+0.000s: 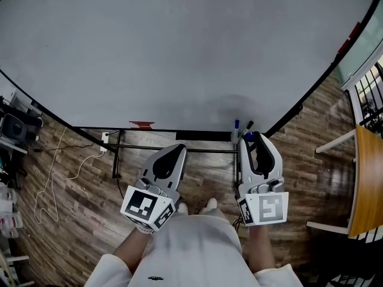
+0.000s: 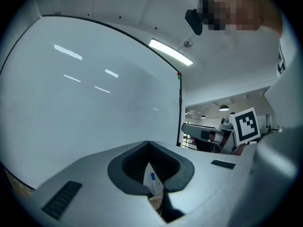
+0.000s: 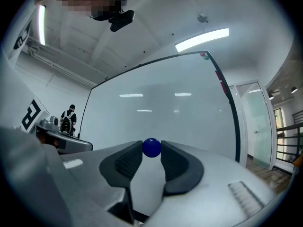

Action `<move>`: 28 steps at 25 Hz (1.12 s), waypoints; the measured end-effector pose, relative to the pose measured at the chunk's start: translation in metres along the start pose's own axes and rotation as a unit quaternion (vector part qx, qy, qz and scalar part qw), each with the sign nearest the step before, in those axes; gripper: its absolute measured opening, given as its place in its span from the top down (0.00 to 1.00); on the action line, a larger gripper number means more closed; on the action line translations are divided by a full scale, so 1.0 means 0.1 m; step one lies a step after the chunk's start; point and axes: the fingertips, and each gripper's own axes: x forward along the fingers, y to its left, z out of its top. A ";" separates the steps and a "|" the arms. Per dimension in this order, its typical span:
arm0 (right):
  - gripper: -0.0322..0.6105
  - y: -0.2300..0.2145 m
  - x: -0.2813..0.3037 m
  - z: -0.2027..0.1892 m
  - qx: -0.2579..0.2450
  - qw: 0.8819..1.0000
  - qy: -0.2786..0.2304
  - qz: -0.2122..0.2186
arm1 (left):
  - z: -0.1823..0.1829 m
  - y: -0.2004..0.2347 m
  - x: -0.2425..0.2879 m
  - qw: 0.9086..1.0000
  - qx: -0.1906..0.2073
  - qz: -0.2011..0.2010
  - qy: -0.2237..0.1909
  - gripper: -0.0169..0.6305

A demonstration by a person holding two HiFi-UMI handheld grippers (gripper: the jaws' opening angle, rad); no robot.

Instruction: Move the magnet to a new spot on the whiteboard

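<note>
Blue ball magnet (image 3: 151,147) sits pinched between the right gripper's (image 1: 252,137) jaws, low in front of the whiteboard (image 3: 165,112), by the tray (image 1: 203,136) where two markers (image 1: 236,125) stand. The left gripper's (image 2: 149,144) jaws are clenched together, holding nothing.

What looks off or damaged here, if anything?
Nothing stands out. The whiteboard looks intact; the right claw grips the blue magnet squarely between its tips; the left claw is shut and empty.
</note>
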 end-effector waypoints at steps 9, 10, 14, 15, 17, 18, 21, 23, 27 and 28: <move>0.75 0.23 0.40 0.39 -0.003 0.998 -0.039 0.040 | 0.11 0.12 -0.09 1.000 0.005 0.022 -0.010 0.97; 0.75 0.25 0.44 0.45 -0.006 0.998 -0.044 0.042 | 0.13 0.12 -0.10 1.000 0.006 0.023 -0.011 0.97; 0.75 0.27 0.64 0.66 -0.015 0.997 -0.060 0.048 | 0.22 0.12 -0.06 1.000 0.013 0.017 -0.010 0.97; 0.75 0.26 0.74 0.71 -0.017 0.997 -0.062 0.049 | 0.26 0.16 -0.03 1.000 0.016 0.016 -0.010 0.97; 0.75 0.24 1.01 0.81 -0.020 0.996 -0.066 0.049 | 0.36 0.28 0.08 1.000 0.017 0.016 -0.011 0.97; 0.75 0.24 1.13 0.85 -0.022 0.996 -0.067 0.049 | 0.40 0.35 0.12 1.000 0.018 0.017 -0.011 0.97; 0.74 0.25 1.26 0.93 -0.027 0.996 -0.076 0.049 | 0.44 0.39 0.13 0.999 0.021 0.023 -0.013 0.97; 0.74 0.26 1.26 1.01 -0.033 0.995 -0.084 0.049 | 0.45 0.33 0.11 0.999 0.024 0.023 -0.016 0.97; 0.74 0.34 1.28 1.15 -0.042 0.993 -0.098 0.046 | 0.48 0.23 0.04 0.999 0.033 0.018 -0.025 0.97; 0.74 0.36 1.28 1.17 -0.044 0.993 -0.101 0.045 | 0.48 0.21 0.03 0.999 0.035 0.018 -0.028 0.97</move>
